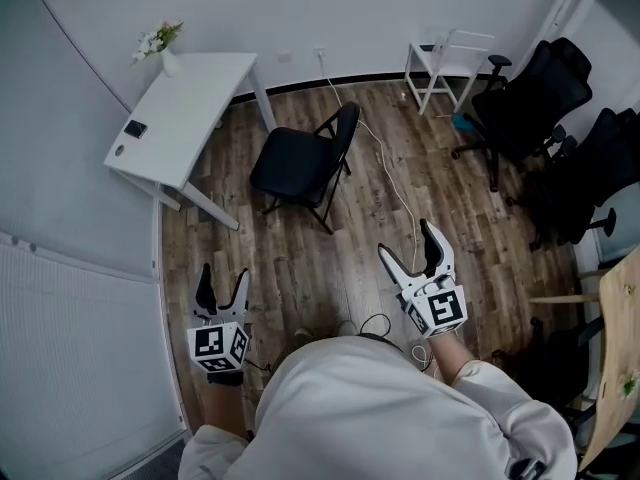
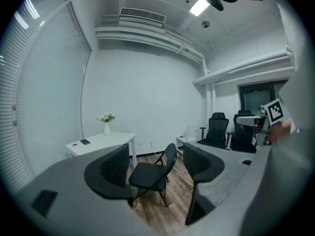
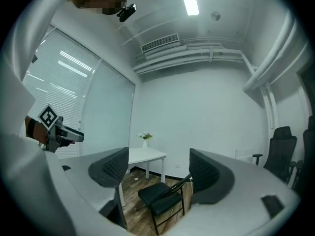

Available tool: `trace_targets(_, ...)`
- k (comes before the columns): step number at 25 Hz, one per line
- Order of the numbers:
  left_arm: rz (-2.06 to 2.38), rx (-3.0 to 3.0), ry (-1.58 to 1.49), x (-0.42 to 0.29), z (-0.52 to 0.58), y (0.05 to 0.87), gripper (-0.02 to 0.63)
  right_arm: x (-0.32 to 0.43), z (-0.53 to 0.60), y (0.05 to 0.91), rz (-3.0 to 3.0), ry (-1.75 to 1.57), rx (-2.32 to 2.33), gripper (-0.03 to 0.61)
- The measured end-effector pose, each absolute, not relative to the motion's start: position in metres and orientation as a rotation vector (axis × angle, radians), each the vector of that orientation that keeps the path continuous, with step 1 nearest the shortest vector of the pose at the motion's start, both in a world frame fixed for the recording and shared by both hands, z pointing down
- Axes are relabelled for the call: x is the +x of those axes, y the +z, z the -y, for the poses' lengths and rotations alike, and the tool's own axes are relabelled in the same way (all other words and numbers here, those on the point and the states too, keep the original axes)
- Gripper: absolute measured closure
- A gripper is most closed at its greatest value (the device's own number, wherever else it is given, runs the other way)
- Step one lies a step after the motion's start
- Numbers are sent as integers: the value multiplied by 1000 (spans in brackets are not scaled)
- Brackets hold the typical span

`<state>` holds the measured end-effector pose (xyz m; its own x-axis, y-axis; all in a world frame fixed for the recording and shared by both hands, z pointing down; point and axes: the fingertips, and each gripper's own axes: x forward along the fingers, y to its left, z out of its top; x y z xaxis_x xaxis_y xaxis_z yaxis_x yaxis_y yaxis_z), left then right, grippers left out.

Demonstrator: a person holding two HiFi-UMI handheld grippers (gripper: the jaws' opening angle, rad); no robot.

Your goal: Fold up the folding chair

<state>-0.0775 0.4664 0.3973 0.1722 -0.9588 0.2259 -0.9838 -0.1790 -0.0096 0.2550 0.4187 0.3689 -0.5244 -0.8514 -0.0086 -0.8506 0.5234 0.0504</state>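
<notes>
Head view puts both tools nearest, just ahead of the person's body. The left gripper and the right gripper each have their jaws spread wide with nothing between the pads (their own views show only the distant room in the gap). The folding chair stands well apart from them across the wood floor, near the middle of the room.

Several things could go wrong, as I judge it. The slim frame gives the pads little to bite, so a grip may slip. A one-sided pull on the seat could tip or skid the chair rather than fold it. A white cable runs along the floor just right of the chair, where a foot or a sliding leg could catch it. At the left, the white table stands near, and a swinging frame could knock its leg.

The chair is fully unfolded and black all over. Its seat lies flat, the backrest rises on its right, farther side, and thin legs cross beneath.
</notes>
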Motion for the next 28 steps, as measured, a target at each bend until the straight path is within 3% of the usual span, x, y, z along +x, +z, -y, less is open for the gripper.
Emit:
trace_targets(12, 1920, 2199, 304, -115, -425, 440, 268, 211, -353, 394, 2725, -46, 1425, 206)
trace_targets(28, 1601, 2402, 368, -242, -199, 450, 268, 95, -197, 386, 2484, -25, 1716, 207)
